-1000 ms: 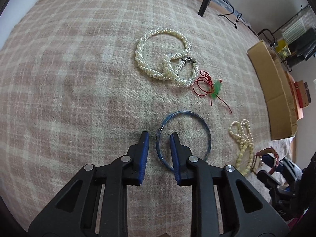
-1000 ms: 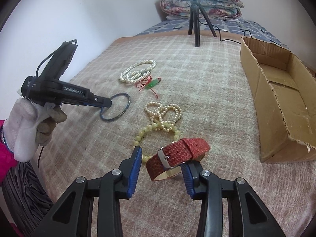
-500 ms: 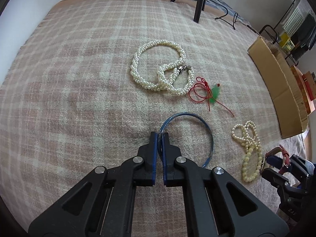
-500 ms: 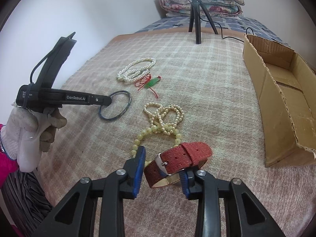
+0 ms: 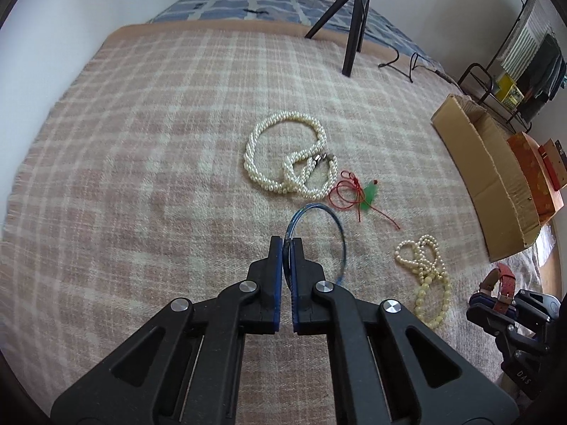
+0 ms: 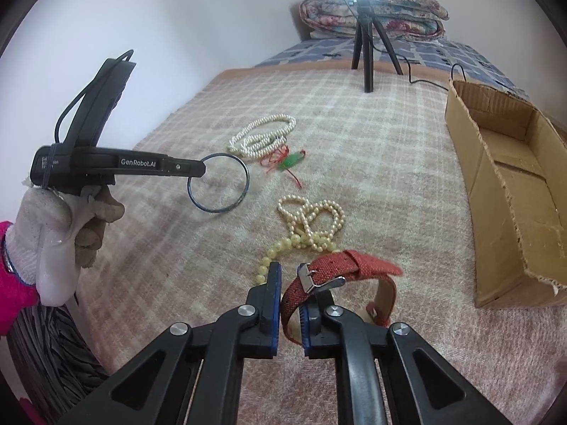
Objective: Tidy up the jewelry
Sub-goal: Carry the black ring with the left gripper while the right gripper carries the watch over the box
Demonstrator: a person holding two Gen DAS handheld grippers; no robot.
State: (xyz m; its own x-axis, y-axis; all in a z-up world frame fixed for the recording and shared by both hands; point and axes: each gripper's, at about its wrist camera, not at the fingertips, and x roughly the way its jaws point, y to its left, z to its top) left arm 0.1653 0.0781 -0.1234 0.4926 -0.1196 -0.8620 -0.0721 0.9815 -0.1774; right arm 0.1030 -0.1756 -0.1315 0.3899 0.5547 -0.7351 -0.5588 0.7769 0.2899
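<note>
My left gripper (image 5: 287, 244) is shut on the rim of a thin blue bangle (image 5: 339, 226) and holds it lifted off the plaid blanket; the bangle (image 6: 244, 173) also shows in the right wrist view. My right gripper (image 6: 287, 272) is shut on the strap of a red watch (image 6: 354, 264), raised above the blanket. A twisted white pearl necklace (image 5: 283, 152), a red cord with a green charm (image 5: 368, 194) and a pile of cream bead strands (image 5: 425, 265) lie on the blanket ahead.
An open cardboard box (image 6: 514, 191) lies on the blanket at the right. A black tripod (image 6: 368, 46) with a cable stands at the far end, before folded quilts (image 6: 375, 10). A wall runs along the left side.
My left gripper closed on the blue bangle and lifted it. My right gripper closed on the red watch strap and raised it off the blanket.
</note>
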